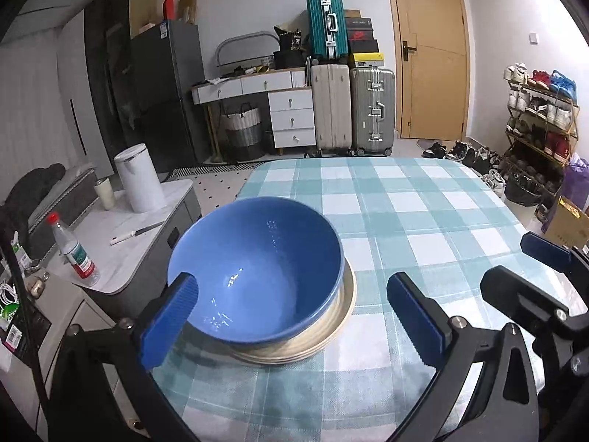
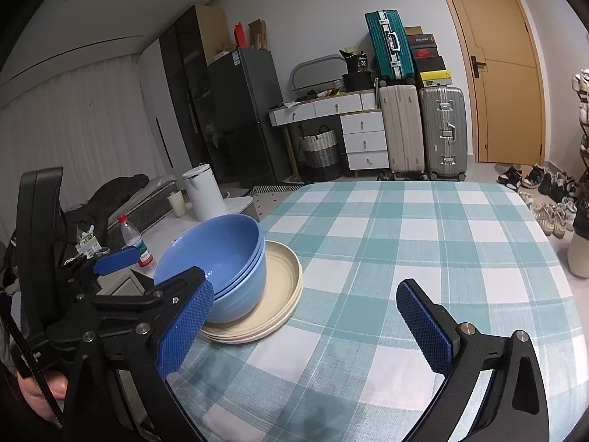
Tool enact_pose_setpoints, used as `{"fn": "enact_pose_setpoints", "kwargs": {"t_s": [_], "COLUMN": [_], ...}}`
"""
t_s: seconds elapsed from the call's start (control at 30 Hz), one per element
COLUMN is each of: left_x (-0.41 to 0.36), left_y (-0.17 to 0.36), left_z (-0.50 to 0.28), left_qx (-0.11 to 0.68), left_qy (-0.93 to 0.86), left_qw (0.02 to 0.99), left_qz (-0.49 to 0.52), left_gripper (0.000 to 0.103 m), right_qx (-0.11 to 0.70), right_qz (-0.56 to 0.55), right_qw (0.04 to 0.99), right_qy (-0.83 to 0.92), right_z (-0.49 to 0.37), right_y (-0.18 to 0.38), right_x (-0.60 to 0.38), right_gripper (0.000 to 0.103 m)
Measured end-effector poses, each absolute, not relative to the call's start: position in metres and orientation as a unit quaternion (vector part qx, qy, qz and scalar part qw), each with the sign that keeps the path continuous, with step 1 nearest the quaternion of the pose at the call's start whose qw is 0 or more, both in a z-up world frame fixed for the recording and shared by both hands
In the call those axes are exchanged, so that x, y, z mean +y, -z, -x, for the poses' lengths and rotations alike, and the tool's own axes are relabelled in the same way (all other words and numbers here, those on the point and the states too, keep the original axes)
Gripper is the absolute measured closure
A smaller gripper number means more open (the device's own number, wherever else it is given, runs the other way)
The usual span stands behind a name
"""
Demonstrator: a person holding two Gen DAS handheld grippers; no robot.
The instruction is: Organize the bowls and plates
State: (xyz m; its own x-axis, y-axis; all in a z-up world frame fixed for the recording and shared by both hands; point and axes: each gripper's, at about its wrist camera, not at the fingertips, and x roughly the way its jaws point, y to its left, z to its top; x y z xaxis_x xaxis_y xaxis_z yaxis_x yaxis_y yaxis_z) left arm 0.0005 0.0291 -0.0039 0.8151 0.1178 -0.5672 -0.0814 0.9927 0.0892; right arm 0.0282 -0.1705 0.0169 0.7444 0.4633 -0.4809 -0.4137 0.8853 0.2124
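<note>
- The blue bowls (image 2: 235, 269) sit nested in one another on the stack of cream plates (image 2: 274, 294), near the left edge of the checked worktop (image 2: 405, 258).
- The left claw (image 1: 294, 316) is spread wide and grips nothing; its left pad sits at the top bowl's near rim, though whether it touches is unclear.
- The right claw (image 2: 305, 328) is also open and empty, just beside the stack on its right.
- Stacking looks finished, or nearly; the bowls sit off-centre on the plates, toward the near-left side.
- The next move likely calls for backing both claws away without nudging the pile, or centring the bowls.
- Nothing on the worktop blocks either claw. A side cabinet (image 1: 147, 235) just left carries a water bottle (image 1: 75, 252), a knife (image 1: 136, 232) and a white kettle (image 1: 140, 178).
</note>
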Motion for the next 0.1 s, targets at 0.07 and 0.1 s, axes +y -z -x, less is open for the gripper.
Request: {"fn": "enact_pose_setpoints", "kwargs": {"t_s": [0.07,0.1], "left_x": [0.0282,0.029], "left_y": [0.0036,0.0045], "left_z": [0.0008,0.0001], "left_qx": [0.296,0.299], "left_qy": [-0.046,-0.042], "left_qw": [0.954,0.953], "left_qz": [-0.025,-0.02], "left_gripper": [0.0,0.0], "right_qx": [0.269,0.268], "right_qz": [-0.049,-0.05], "right_qw": [0.933,0.933], "right_qy": [-0.234,-0.233], "right_z": [-0.0284,-0.0284], "right_y": [-0.0161,-0.0156], "right_x": [-0.1717,-0.1725], "right_gripper": [0.002,0.002]}}
